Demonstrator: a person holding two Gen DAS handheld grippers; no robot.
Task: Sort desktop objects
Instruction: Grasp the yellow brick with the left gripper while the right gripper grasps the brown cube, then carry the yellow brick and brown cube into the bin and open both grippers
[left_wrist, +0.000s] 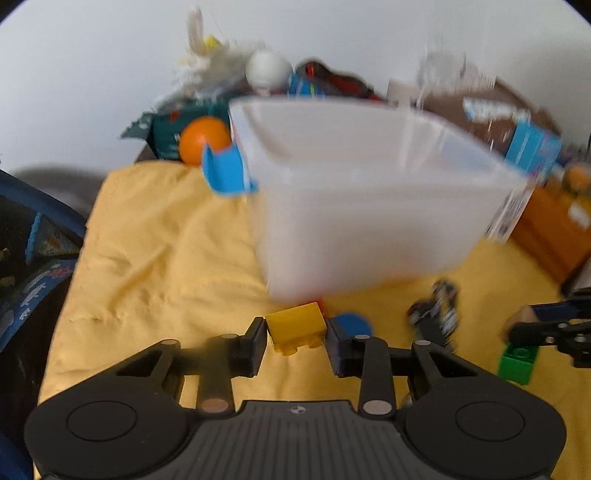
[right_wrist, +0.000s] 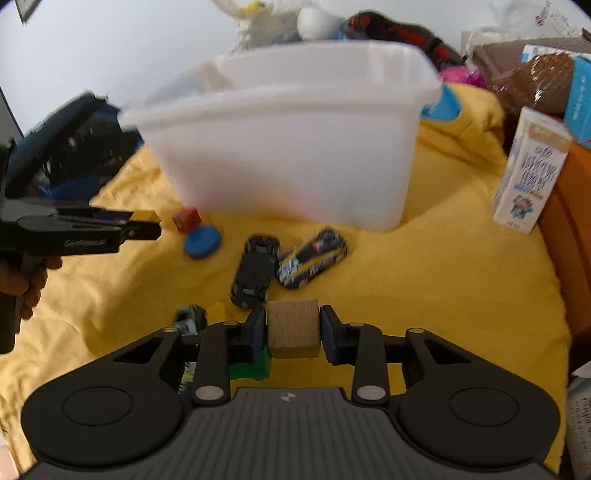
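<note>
My left gripper (left_wrist: 295, 334) is shut on a yellow toy brick (left_wrist: 296, 326), held above the yellow cloth in front of a white plastic bin (left_wrist: 369, 206). It also shows in the right wrist view (right_wrist: 142, 225) at the left. My right gripper (right_wrist: 293, 328) is shut on a wooden cube (right_wrist: 293, 326) and appears at the right edge of the left wrist view (left_wrist: 524, 325). The bin (right_wrist: 288, 147) stands behind two toy cars, one black (right_wrist: 255, 271) and one yellow-and-black (right_wrist: 314, 258). A blue disc (right_wrist: 202, 242) and a red cube (right_wrist: 187, 219) lie near the bin.
A green brick (left_wrist: 517, 363) lies on the cloth (left_wrist: 166, 258) under my right gripper. A small green toy car (right_wrist: 190, 319) lies at lower left. A milk carton (right_wrist: 528, 177) stands at the right. An orange ball (left_wrist: 203, 138) and clutter sit behind the bin.
</note>
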